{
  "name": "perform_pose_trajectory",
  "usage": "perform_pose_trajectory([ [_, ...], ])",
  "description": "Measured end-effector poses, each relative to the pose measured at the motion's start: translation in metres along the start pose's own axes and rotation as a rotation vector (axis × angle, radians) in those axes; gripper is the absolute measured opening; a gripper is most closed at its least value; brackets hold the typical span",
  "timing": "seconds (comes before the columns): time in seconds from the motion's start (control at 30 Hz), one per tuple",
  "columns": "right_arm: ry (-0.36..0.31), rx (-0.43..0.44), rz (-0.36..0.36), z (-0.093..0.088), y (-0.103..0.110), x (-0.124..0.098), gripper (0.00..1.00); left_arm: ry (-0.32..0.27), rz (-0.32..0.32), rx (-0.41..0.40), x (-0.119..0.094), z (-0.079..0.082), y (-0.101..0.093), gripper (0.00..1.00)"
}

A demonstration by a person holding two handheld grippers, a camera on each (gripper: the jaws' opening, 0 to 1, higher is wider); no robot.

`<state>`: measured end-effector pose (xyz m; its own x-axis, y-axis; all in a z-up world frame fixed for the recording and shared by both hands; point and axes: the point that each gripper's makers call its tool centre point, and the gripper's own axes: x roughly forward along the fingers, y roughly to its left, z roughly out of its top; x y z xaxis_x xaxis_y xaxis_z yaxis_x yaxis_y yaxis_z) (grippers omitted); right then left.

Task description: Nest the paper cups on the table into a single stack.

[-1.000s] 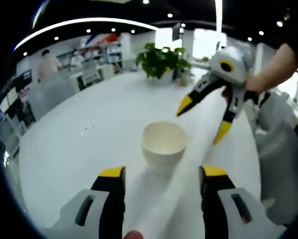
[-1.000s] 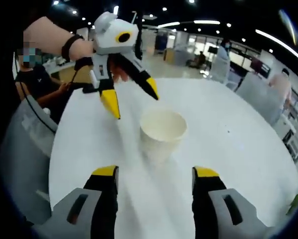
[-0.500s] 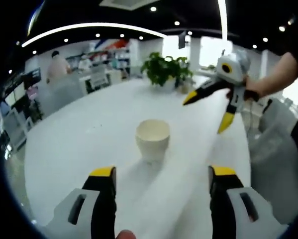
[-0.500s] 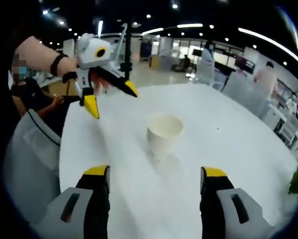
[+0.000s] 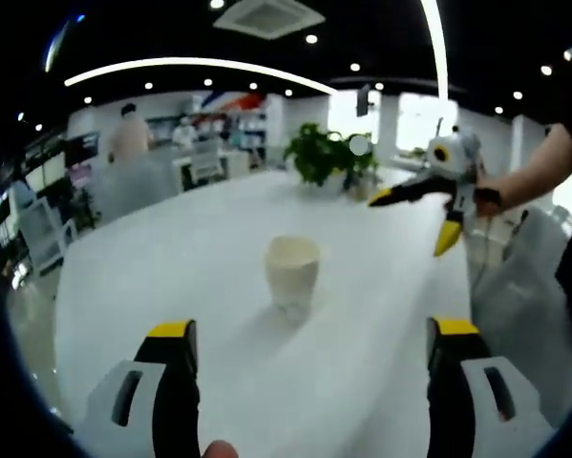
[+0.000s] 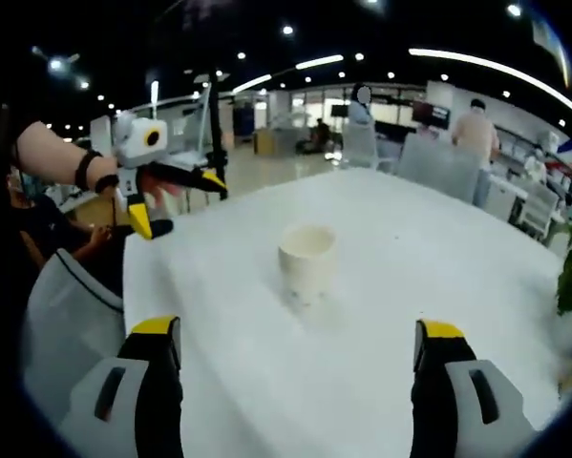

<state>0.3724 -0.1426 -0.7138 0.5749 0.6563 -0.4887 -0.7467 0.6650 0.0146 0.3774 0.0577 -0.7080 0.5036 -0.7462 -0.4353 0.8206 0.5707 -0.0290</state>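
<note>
A single white paper cup [image 5: 291,272] is seen standing upright near the middle of a broad white worktop [image 5: 171,277], well apart from both tools. In the left gripper view, the left tool [image 5: 308,353] is held back from the cup with its yellow-tipped jaws spread wide and nothing between them. The right tool [image 5: 419,215] is seen at the far right of the same view, raised above the worktop and gripped by a hand [image 5: 489,196]; its two jaws are splayed apart, one pointing toward the cup and the other angled downward. A potted plant [image 5: 322,157] is placed at the far edge of the worktop, and a person [image 5: 131,134] can be made out in the background (standing among office furniture).

In the right gripper view, the cup [image 6: 307,260] is shown from the opposite side, again upright and alone on the worktop [image 6: 410,248]. The right tool [image 6: 298,363] is held short of it, jaws parted widely and empty. The left tool [image 6: 176,205] is seen at upper left, lifted clear of the worktop by a hand [image 6: 104,176] with a dark band at the wrist, its jaws likewise apart. Whether the cup is one cup or several nested together cannot be told.
</note>
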Motion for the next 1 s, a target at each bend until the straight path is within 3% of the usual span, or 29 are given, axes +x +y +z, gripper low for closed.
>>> perform_pose_trajectory([
  [0.17,-0.026,-0.026,-0.032,0.004,0.003,-0.020,1.00,-0.043,0.023,-0.007,-0.017,0.006,-0.001,0.99],
  [0.4,-0.008,-0.023,-0.052,-0.007,0.007,-0.031,1.00,-0.080,0.041,-0.004,-0.026,0.009,-0.009,0.99],
  [0.6,0.017,-0.029,-0.051,-0.015,0.014,-0.031,1.00,-0.069,0.030,-0.014,-0.023,0.000,-0.017,0.99],
  [1.0,0.026,-0.033,-0.050,-0.017,0.018,-0.031,1.00,-0.066,0.021,-0.042,-0.025,-0.002,-0.023,0.99],
])
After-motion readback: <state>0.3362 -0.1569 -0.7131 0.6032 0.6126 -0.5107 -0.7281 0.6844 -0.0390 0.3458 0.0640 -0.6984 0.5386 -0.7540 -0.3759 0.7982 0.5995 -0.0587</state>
